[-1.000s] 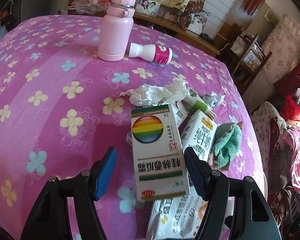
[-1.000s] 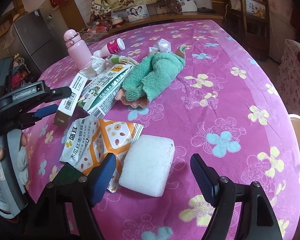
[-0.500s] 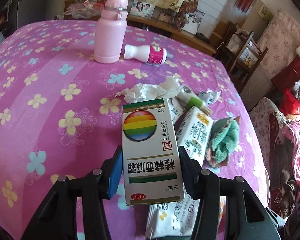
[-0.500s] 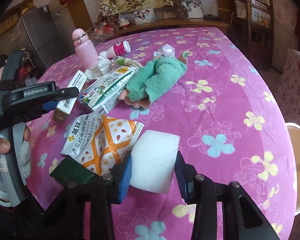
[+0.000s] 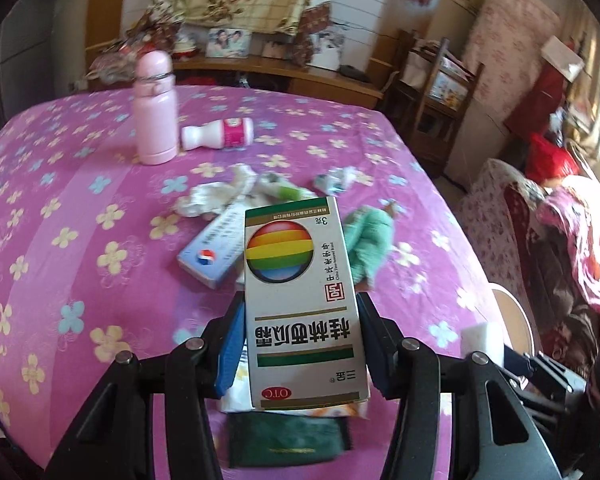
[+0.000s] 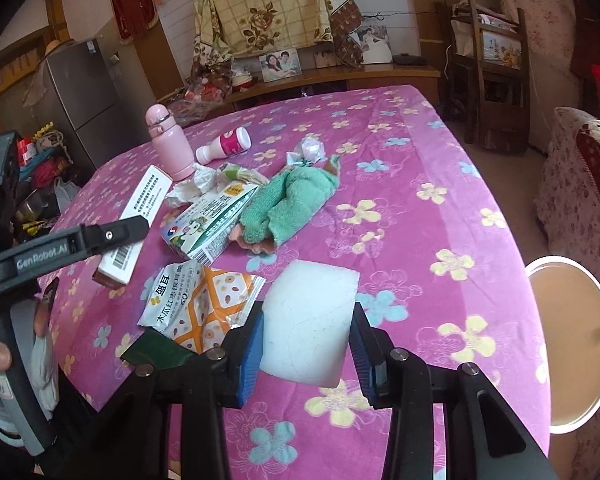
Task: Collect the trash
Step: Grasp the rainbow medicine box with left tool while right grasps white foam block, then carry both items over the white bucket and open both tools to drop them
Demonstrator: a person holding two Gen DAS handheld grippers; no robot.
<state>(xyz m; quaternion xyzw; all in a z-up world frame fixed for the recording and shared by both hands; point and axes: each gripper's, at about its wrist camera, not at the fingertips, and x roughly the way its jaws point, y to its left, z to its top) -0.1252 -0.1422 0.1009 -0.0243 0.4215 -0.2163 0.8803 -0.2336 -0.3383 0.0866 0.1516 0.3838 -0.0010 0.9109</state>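
My left gripper (image 5: 300, 320) is shut on a white medicine box (image 5: 300, 280) with a rainbow ball printed on it, held above the pink flowered tablecloth (image 5: 80, 240). The right wrist view shows that box (image 6: 140, 208) from the side, in the left gripper (image 6: 112, 234). My right gripper (image 6: 307, 340) is shut on a white foam block (image 6: 308, 312), raised off the cloth. Still lying on the table are an orange snack wrapper (image 6: 196, 304), a blue-white carton (image 5: 212, 252), crumpled tissue (image 5: 216, 196) and a dark green pouch (image 5: 288, 436).
A pink flask (image 5: 156, 112) stands at the back, with a white bottle (image 5: 220, 136) lying beside it. A green cloth (image 5: 370, 240) lies right of the carton. Beyond the table's right edge are a round stool (image 6: 572, 344) and wooden chairs (image 6: 488, 80).
Both grippers closed, the left on the medicine box and the right on the foam block. Both then rose from the table, and the lifted box uncovered the carton.
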